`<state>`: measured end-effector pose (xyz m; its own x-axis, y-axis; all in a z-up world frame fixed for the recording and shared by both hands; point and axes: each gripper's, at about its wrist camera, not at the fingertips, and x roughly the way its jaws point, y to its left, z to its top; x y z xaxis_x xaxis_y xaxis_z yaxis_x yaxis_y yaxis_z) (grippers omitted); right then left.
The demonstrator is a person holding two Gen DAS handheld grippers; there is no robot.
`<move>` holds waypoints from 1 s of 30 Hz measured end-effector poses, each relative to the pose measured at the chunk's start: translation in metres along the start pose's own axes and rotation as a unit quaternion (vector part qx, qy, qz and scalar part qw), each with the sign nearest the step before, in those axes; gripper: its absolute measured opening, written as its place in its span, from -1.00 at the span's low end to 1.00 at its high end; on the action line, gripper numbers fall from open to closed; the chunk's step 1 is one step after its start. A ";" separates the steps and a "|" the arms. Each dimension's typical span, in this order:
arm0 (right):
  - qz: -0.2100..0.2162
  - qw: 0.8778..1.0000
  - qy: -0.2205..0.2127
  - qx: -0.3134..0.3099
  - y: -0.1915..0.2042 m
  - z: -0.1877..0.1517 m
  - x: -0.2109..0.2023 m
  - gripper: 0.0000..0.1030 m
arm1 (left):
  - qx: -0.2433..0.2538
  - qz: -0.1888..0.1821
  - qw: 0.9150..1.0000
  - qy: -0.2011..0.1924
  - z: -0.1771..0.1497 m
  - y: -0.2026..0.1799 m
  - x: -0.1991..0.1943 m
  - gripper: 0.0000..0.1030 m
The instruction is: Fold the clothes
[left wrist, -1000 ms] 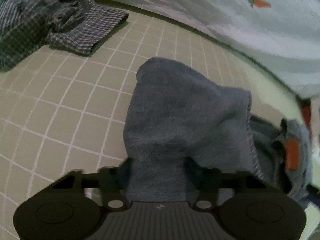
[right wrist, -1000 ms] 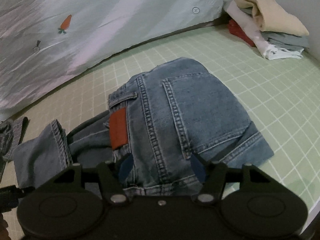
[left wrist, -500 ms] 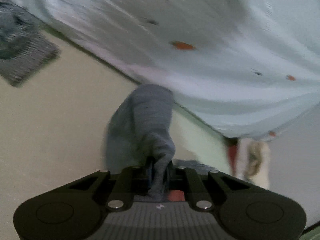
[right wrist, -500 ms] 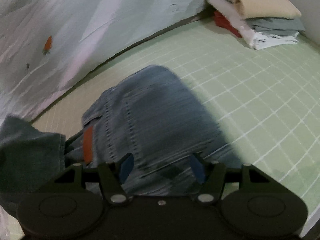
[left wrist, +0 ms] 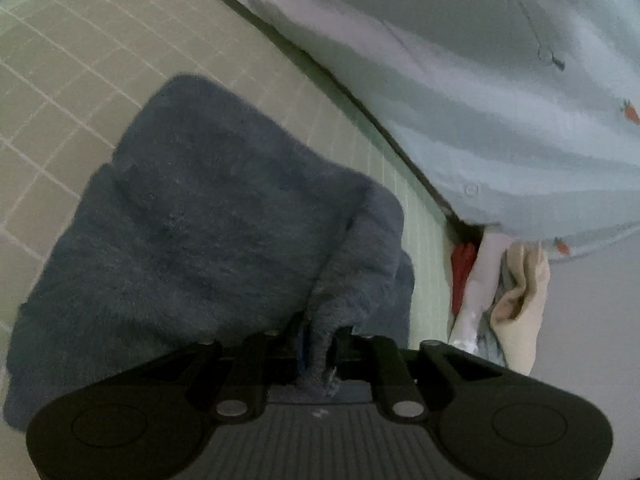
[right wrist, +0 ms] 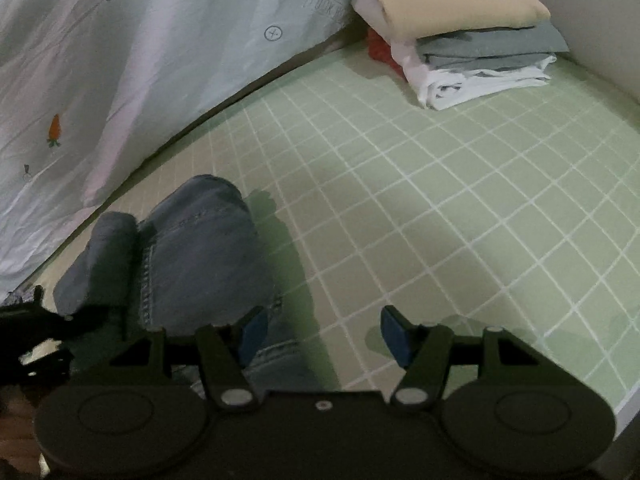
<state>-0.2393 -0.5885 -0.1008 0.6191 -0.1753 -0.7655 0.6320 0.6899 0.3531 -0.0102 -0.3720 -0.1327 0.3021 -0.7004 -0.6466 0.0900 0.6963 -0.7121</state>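
On the green checked sheet [right wrist: 420,200], the left gripper [left wrist: 320,344] pinches the jeans [left wrist: 200,240], its jaws just opening slightly; the right gripper [right wrist: 320,336] stands wide, empty.

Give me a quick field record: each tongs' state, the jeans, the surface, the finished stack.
left tongs: shut on a fold of the jeans
right tongs: open, nothing between the pads
jeans: bunched, draped from the left tongs
surface: green checked sheet
folded stack: far corner, against the wall
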 end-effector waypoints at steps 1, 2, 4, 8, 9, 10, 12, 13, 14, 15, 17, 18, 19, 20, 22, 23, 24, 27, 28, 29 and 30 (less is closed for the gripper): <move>0.004 1.000 0.003 -0.001 0.001 0.002 0.002 0.24 | -0.002 0.001 1.000 -0.003 0.002 -0.002 -0.006 -0.49; 0.007 1.000 0.004 -0.004 0.004 0.004 0.003 0.24 | -0.001 0.001 1.000 -0.007 0.004 -0.004 -0.014 -0.28; 0.016 1.000 0.003 -0.012 0.012 0.007 0.004 0.24 | 0.003 -0.001 1.000 -0.022 0.007 -0.007 -0.032 0.23; 0.036 0.999 -0.002 -0.033 0.037 0.005 0.004 0.24 | 0.017 0.003 0.997 -0.074 0.018 -0.002 -0.074 0.57; 0.041 0.999 -0.003 -0.035 0.044 0.005 0.005 0.24 | 0.021 0.017 0.996 -0.080 0.022 0.002 -0.080 0.61; 0.046 0.998 -0.003 -0.037 0.051 0.005 0.006 0.24 | 0.025 0.036 0.996 -0.083 0.026 0.008 -0.084 0.63; 0.060 0.997 -0.005 -0.044 0.066 0.006 0.011 0.24 | 0.032 0.076 0.993 -0.084 0.033 0.020 -0.088 0.66; 0.065 0.997 -0.004 -0.050 0.074 0.007 0.014 0.24 | 0.032 0.099 0.992 -0.077 0.036 0.028 -0.085 0.66; 0.070 0.996 -0.003 -0.057 0.083 0.007 0.017 0.24 | 0.028 0.120 0.990 -0.067 0.040 0.036 -0.080 0.66; 0.074 0.995 -0.001 -0.064 0.091 0.008 0.020 0.24 | 0.022 0.134 0.989 -0.054 0.043 0.043 -0.073 0.66; 0.083 0.993 0.003 -0.078 0.108 0.009 0.026 0.24 | 0.016 0.147 0.989 -0.032 0.047 0.056 -0.061 0.66; 0.085 0.993 0.006 -0.085 0.116 0.008 0.031 0.24 | 0.022 0.151 0.988 -0.022 0.049 0.060 -0.055 0.66; 0.087 0.992 0.009 -0.092 0.124 0.008 0.036 0.24 | 0.028 0.155 0.987 -0.012 0.051 0.064 -0.050 0.66; 0.089 0.991 0.013 -0.098 0.132 0.008 0.041 0.24 | 0.034 0.163 0.986 -0.002 0.053 0.067 -0.044 0.66; 0.082 0.991 0.023 -0.107 0.145 0.008 0.053 0.24 | 0.046 0.183 0.982 0.015 0.054 0.072 -0.033 0.66; 0.079 0.990 0.029 -0.110 0.150 0.007 0.059 0.24 | 0.047 0.188 0.981 0.023 0.055 0.074 -0.028 0.66; 0.077 0.990 0.035 -0.112 0.154 0.005 0.064 0.24 | 0.048 0.187 0.981 0.030 0.055 0.077 -0.024 0.66; 0.064 0.989 0.042 -0.130 0.163 0.001 0.072 0.24 | 0.059 0.180 0.981 0.040 0.055 0.078 -0.016 0.73; 0.060 0.988 0.042 -0.137 0.166 0.000 0.074 0.23 | 0.068 0.183 0.980 0.043 0.057 0.077 -0.014 0.74; 0.057 0.987 0.040 -0.143 0.167 -0.001 0.073 0.16 | 0.078 0.186 0.978 0.045 0.058 0.078 -0.014 0.75; 0.057 0.986 0.039 -0.148 0.168 -0.001 0.073 0.12 | 0.086 0.190 0.977 0.046 0.059 0.077 -0.012 0.75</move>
<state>-0.0883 -0.4843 -0.0976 0.6332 -0.0374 -0.7731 0.3885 0.8792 0.2757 0.0493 -0.3006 -0.1636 0.2583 -0.3918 -0.8831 0.1487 0.9193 -0.3644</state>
